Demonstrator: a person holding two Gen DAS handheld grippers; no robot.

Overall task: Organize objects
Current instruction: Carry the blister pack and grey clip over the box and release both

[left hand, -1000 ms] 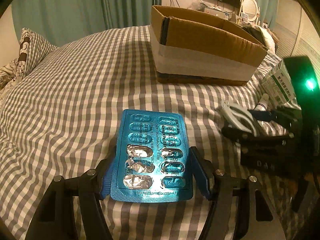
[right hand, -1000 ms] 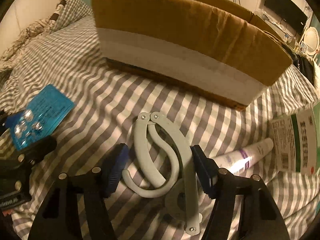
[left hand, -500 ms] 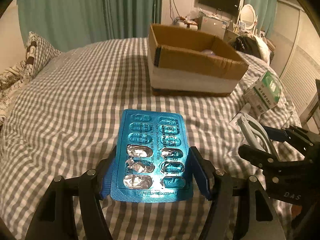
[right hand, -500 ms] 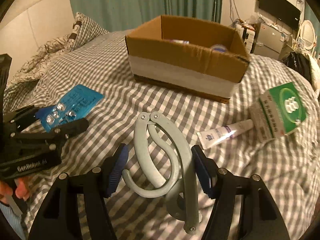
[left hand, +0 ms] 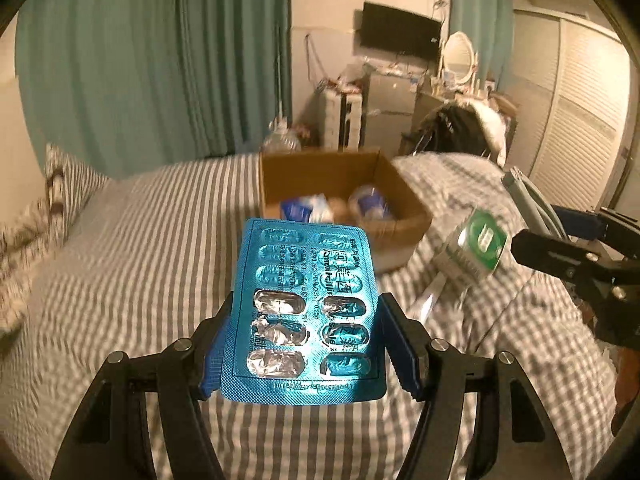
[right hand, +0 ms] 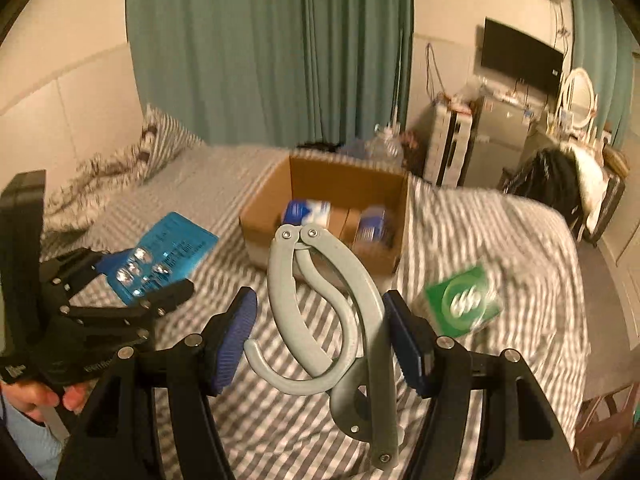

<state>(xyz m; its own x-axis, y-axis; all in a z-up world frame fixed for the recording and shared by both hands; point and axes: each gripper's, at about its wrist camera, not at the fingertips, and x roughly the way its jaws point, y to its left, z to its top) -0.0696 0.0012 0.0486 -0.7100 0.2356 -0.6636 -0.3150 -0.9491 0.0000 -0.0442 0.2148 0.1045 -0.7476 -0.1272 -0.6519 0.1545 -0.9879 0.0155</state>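
1. Blue foil blister pack (left hand: 306, 312) is sitting clamped between the pads of the left gripper (left hand: 306, 340), filling the lower centre of the left wrist view. Several lower pockets are already burst open; the upper ones look sealed. In the right wrist view the same pack is showing at left, raised above the bedspread.

2. Grey plastic hinged clip (right hand: 320, 304), some kind of curved clamp or hanger, is standing between the blue pads of the right gripper (right hand: 320, 332). It is leaning against the right pad; the left pad looks slightly apart from it. The grip seems to be holding it, but I cannot tell how firmly.

3. Cardboard box (left hand: 396, 226) is sitting on the striped bedspread (left hand: 120, 264) at mid-frame in both views, beyond both grippers. It is already holding a few items: a blue-and-white packet and a rounded container, both blurred.

4. Green-and-white carton (right hand: 464, 304) is lying on the bed at right of the right wrist view, outside the box. A pale tube-like thing seems to be lying just below it in the left view; too blurred to name.

5. Judged progress: partway. Some things are boxed, two are being carried in the air short of the box, and at least the carton is waiting on the bed.
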